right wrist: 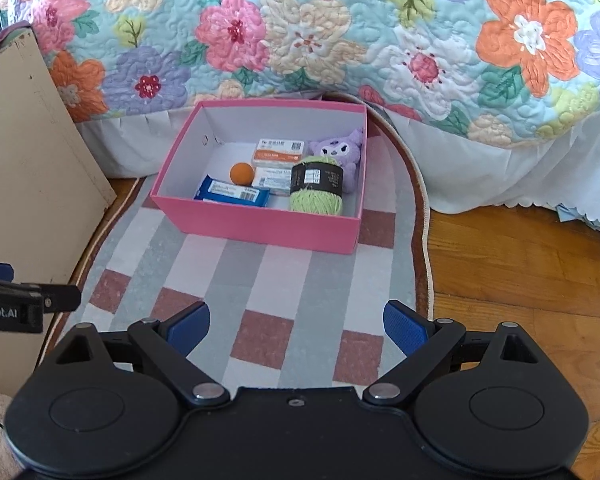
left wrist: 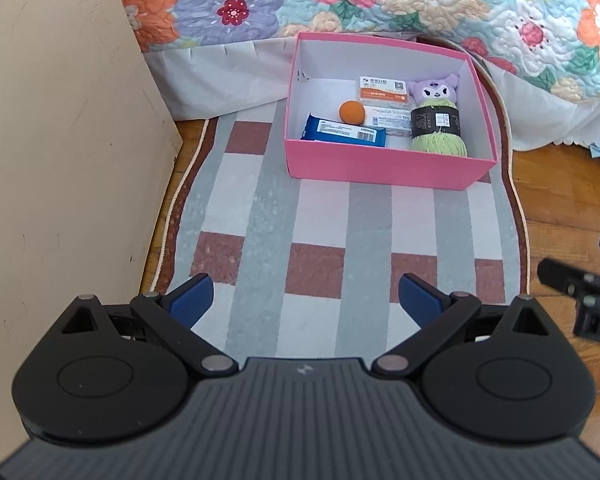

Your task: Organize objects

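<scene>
Both hand-held grippers (left wrist: 305, 300) (right wrist: 296, 326) hover agape, empty.

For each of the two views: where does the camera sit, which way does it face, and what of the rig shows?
Left wrist: sits on the left gripper, faces forward and down over the checked rug toward the pink box; its open blue fingers show, the right gripper at the right edge.
Right wrist: sits on the right gripper, same heading; the left gripper enters at left.
Shared: box, rug, floral quilt, beige panel.

Checked rug (left wrist: 324, 240), floral quilted bed (right wrist: 340, 40)
</scene>
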The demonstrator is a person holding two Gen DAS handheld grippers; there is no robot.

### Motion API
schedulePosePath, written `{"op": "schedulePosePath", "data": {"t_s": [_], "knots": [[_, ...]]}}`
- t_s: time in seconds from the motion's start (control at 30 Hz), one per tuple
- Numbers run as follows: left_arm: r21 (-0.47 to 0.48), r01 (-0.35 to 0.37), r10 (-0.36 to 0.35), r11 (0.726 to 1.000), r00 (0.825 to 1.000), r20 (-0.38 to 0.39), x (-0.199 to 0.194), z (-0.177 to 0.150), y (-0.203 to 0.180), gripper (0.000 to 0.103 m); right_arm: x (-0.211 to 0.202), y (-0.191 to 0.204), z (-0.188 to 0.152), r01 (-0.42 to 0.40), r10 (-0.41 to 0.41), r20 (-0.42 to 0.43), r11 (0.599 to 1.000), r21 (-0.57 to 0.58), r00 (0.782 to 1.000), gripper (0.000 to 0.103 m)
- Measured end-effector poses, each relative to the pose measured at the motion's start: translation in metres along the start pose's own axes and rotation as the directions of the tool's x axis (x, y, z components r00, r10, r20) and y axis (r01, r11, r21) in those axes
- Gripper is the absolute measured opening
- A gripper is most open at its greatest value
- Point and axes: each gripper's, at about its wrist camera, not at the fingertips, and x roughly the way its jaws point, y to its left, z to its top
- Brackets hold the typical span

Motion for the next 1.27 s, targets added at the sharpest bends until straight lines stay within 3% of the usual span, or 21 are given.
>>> {"op": "schedulePosePath", "data": {"t_s": [1.27], "knots": [[0.053, -0.04, 0.04, 0.998, 0.999, -0.006, 0.008, -0.006, -0.004, 0.101, 0.0, -0.01, -0.007, 0.028, -0.028, -0.024, 1.0, 0.001, 0.999, 0.096]]}}
